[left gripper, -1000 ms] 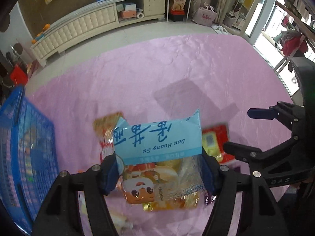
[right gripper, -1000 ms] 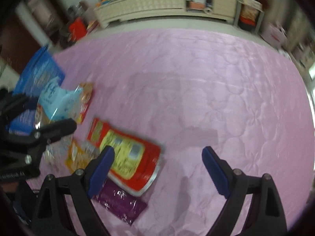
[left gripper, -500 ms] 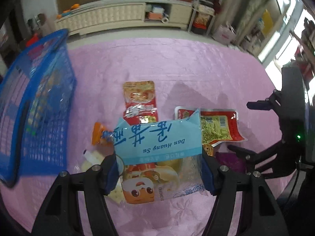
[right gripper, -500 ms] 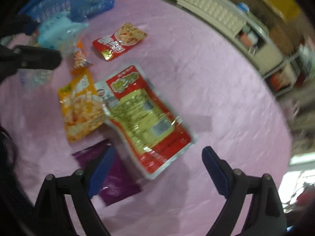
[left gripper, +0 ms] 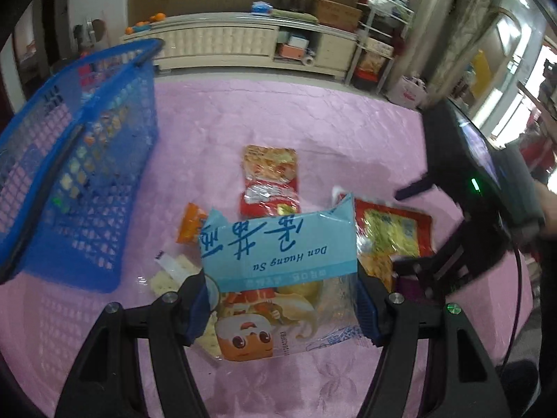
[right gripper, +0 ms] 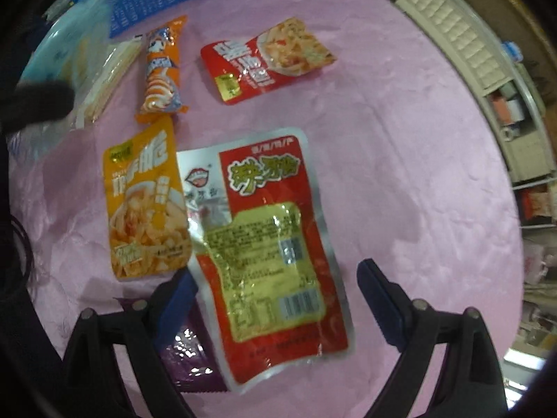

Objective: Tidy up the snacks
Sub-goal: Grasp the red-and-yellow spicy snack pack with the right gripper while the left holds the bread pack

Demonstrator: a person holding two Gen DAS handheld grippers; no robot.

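In the left wrist view we are seeing the light-blue "Dan Huang Su" snack bag covering much of what lies behind it: the cracker packet and the orange wrapper are peeking out only at its left edge, and the red-and-yellow pouch is half hidden on its right. The purple packet is mostly lying under that pouch and behind a blue pad in the right wrist view, so we cannot read it. The blue basket is running off the left edge.

The left gripper is clamping the snack bag between its 2 blue pads, above the pink tablecloth. The right gripper is standing spread wide, grasping nothing, its fingers straddling the lower half of the red-and-yellow pouch, which is lying flat beside the orange pouch. We cannot tell whether the pads are touching it.
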